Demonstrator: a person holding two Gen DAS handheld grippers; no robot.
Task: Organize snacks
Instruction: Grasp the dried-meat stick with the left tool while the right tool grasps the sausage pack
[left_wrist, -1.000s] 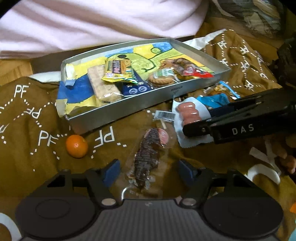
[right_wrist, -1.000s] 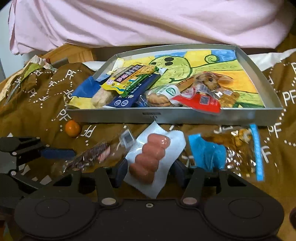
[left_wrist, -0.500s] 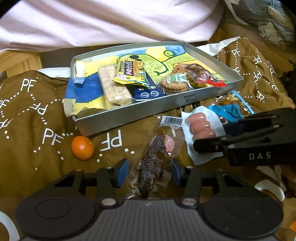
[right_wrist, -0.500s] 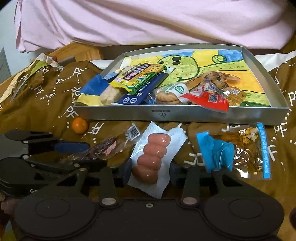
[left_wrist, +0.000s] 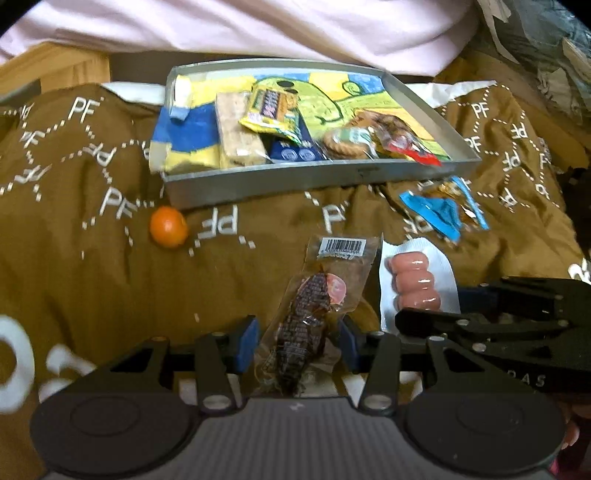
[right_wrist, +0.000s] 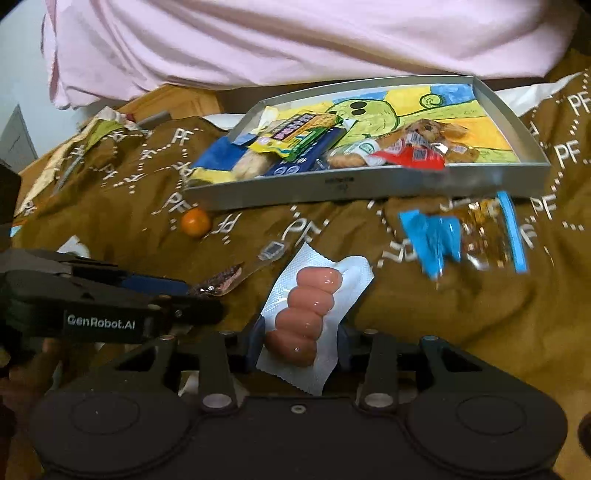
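A brown cloth (left_wrist: 92, 295) printed "PF" beneath pink bedding (right_wrist: 295, 40) carries the snack-filled metal tray (right_wrist: 369, 188); nearer, the right gripper (right_wrist: 301, 341) pinches a sausage pack (right_wrist: 306, 314), the left gripper (left_wrist: 297, 339) a dark clear-wrapped snack (left_wrist: 306, 325).

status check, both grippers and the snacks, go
Left gripper shut on dark meat snack pack. Right gripper shut on sausage pack. Tray ahead, part filled. Orange and blue packet loose on cloth; path clear.

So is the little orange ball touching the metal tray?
Apart. In the left wrist view, brown cloth shows between the orange and the tray.
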